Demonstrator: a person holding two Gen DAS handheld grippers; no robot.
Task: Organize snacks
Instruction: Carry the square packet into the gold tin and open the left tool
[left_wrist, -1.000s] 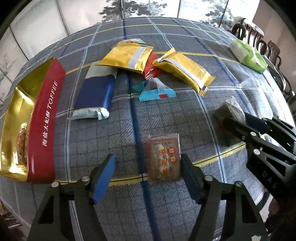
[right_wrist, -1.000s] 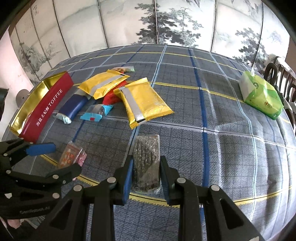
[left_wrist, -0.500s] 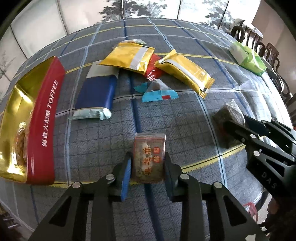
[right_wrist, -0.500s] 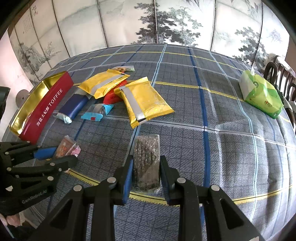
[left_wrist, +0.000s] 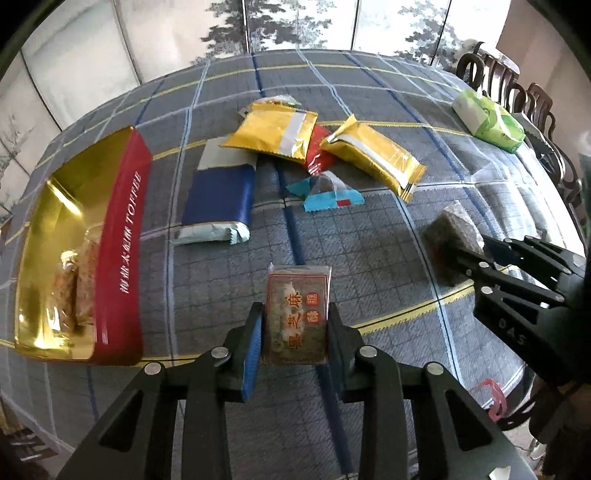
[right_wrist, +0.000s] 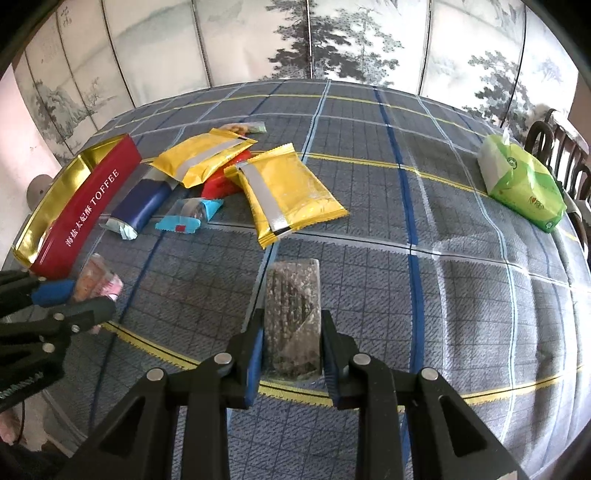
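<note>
– so, how many snacks can you count?

– two are gripped: one brown sesame cake (left_wrist: 298, 314) in a clear wrapper with red and yellow print, and one dark seeded bar (right_wrist: 293, 314) in clear wrap. lying loose on the tablecloth (right_wrist: 461, 295) are two yellow packets (right_wrist: 288, 192) (right_wrist: 201, 157), one blue packet (left_wrist: 219, 201) with pale ends, one red packet (left_wrist: 319, 153) mostly tucked under the yellow ones, one small cyan-wrapped sweet (left_wrist: 327, 194), and one little packet (right_wrist: 245, 127) peeking out behind the far yellow one

– and the fingers?

– the left gripper (left_wrist: 295, 332) is closed down tight on the sesame cake, a pad pressing each long side, near the front edge of the table. the right gripper (right_wrist: 291, 341) is likewise clamped narrow on the seeded bar, just over the yellow stripe of the cloth

– where is the box?

– one red and gold toffee box (left_wrist: 122, 258) lies open at the left, beside the blue packet. at least two wrapped pieces (left_wrist: 72, 288) sit inside its gold tray, though i cannot tell the exact count

– anything further out?

– one green tissue pack (right_wrist: 524, 186) at the far right edge, well apart from the snacks, dark wooden chairs (left_wrist: 517, 99) beyond it, and a painted folding screen (right_wrist: 295, 37) behind the table
</note>
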